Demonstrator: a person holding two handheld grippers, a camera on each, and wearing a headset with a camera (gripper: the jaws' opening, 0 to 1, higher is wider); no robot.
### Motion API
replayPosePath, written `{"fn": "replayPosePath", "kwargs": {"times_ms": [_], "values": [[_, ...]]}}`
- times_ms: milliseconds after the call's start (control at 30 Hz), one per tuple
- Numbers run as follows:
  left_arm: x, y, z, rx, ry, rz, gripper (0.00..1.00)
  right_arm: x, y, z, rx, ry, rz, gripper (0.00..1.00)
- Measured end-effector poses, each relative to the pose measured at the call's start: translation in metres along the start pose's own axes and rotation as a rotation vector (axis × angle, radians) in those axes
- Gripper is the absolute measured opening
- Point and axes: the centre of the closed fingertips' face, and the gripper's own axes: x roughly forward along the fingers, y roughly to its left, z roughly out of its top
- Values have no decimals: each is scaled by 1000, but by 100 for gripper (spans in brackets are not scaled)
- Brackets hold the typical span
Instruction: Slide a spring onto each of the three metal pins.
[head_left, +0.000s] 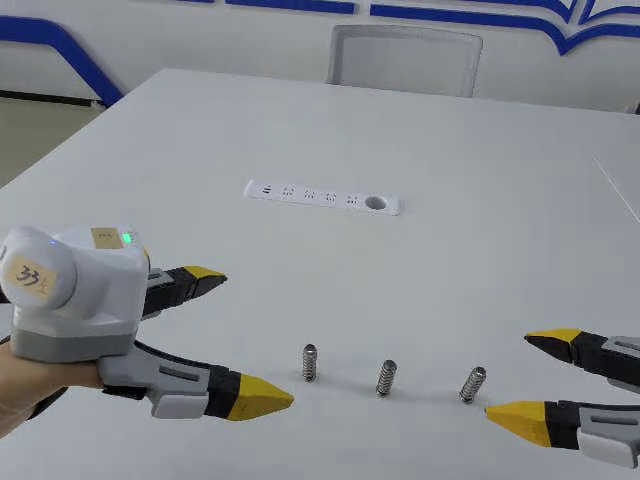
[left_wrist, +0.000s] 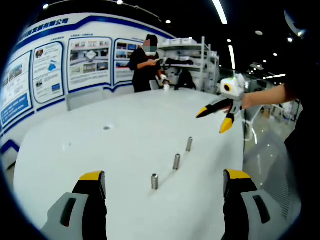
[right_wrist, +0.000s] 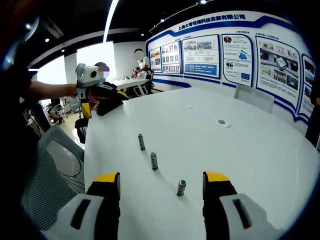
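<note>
**Head view.** The left gripper (head_left: 247, 336) has its jaws spread wide with nothing between them. The right gripper (head_left: 509, 375) is in the same state, spread and empty. The three pins (head_left: 386, 377) stand on the desk (head_left: 450, 150) in a row that runs across from one pair of jaws to the other. Their long axes are upright, though the pin nearest the right jaws leans slightly. Each appears to carry a coiled spring (head_left: 310, 364) around its shaft. One end pin stands just off the lower left jaw tip, the other just off the lower right tip.

**Left gripper view.** The nearest pin stands between the open jaws, just ahead of the tips. The other two recede forward and to the right, towards the right gripper, which is held above the desk's far edge.

**Right gripper view.** The nearest pin lies between the open jaws, close ahead. The row recedes forward and to the left, towards the left gripper.

**Judgement.** All three springs look seated. A check on the leaning one would fall to the right gripper, which is nearer.
</note>
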Motion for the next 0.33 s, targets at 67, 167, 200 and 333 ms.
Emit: {"fn": "replayPosePath", "kwargs": {"times_ms": [67, 167, 200, 333], "values": [[0, -2, 1, 1, -1, -4, 100, -1, 0, -1, -8, 6, 8, 71], [0, -5, 0, 8, 9, -13, 100, -1, 1, -2, -16, 15, 12, 76], [1, -5, -1, 16, 17, -12, 100, 0, 2, -3, -25, 24, 8, 78], [0, -6, -2, 25, 26, -12, 100, -1, 2, -6, -55, 45, 0, 80]]}}
